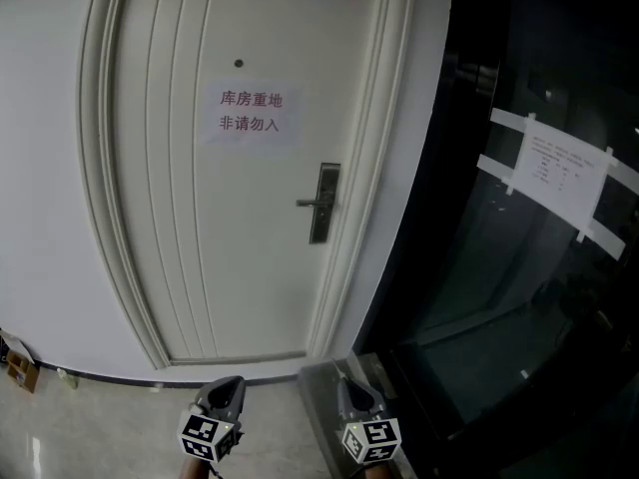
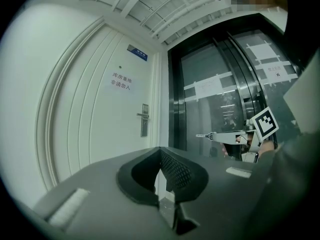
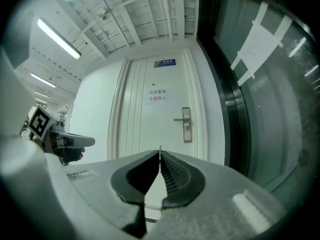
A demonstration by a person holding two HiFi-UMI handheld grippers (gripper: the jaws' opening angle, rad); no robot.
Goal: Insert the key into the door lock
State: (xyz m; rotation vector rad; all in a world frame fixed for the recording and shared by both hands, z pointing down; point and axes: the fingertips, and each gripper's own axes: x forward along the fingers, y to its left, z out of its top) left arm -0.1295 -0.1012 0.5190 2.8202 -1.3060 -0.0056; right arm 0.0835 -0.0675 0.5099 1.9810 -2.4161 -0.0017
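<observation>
The right claw [image 3: 160, 153] was pinched shut on a small key [image 2: 204, 135], whose blade stuck out past its tips toward the white door [image 1: 200, 267]. The left claw [image 2: 160, 150] was closed with nothing in it. Both hung low in front of the door, well apart from the lock plate [image 1: 323, 218] and its lever handle [image 1: 308, 203]. A dark glass panel [image 1: 519, 297] stood to the right.
</observation>
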